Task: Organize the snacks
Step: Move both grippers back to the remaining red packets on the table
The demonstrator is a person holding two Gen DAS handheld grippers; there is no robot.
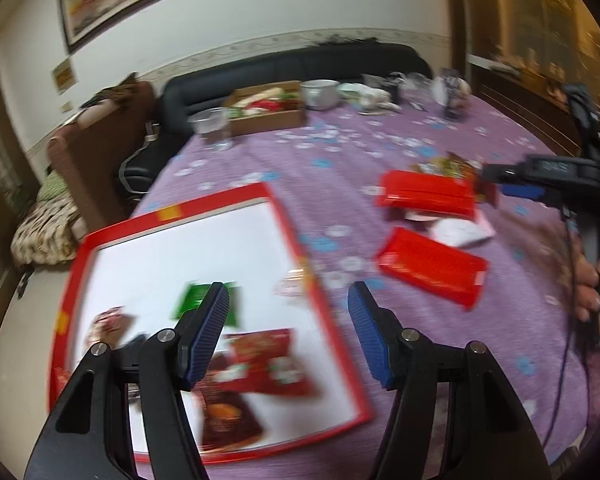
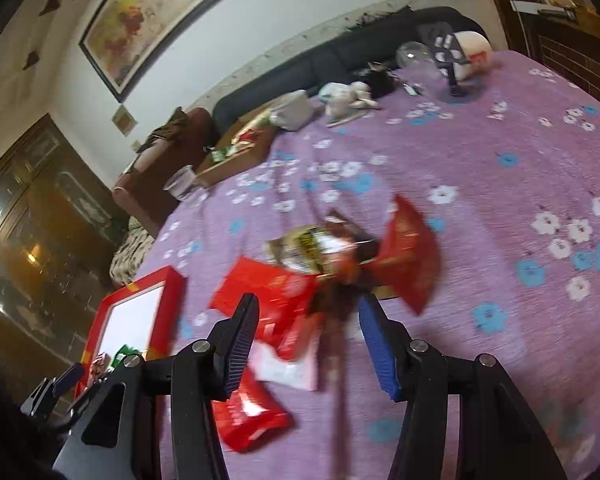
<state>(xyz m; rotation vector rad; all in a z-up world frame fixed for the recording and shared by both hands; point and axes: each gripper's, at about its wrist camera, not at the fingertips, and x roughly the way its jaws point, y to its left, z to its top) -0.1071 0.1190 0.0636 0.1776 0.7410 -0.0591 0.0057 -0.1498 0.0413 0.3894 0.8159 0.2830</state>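
Note:
A red-rimmed box point(image 1: 172, 216) with a white floor lies at the table's left and holds a green packet point(image 1: 192, 300), red packets point(image 1: 268, 360) and a dark brown one point(image 1: 228, 420). My left gripper point(image 1: 289, 292) hovers open over the box's right rim with nothing between its fingers. To the right on the purple cloth lie two red packs point(image 1: 428, 194) point(image 1: 432, 272) and a white pack point(image 1: 460, 232). My right gripper point(image 2: 309, 304) stands open above this pile: red packs point(image 2: 268, 292) point(image 2: 412, 256) point(image 2: 252, 420), a clear yellow-printed bag point(image 2: 312, 246) and the white pack point(image 2: 288, 368). Both views are blurred.
At the table's far side stand a cardboard box point(image 1: 268, 112) of items, a plastic cup point(image 1: 214, 128), a metal bowl point(image 1: 320, 92) and a phone stand point(image 2: 448, 56). A dark sofa point(image 1: 300, 64) runs behind. The table edge falls off left of the red box.

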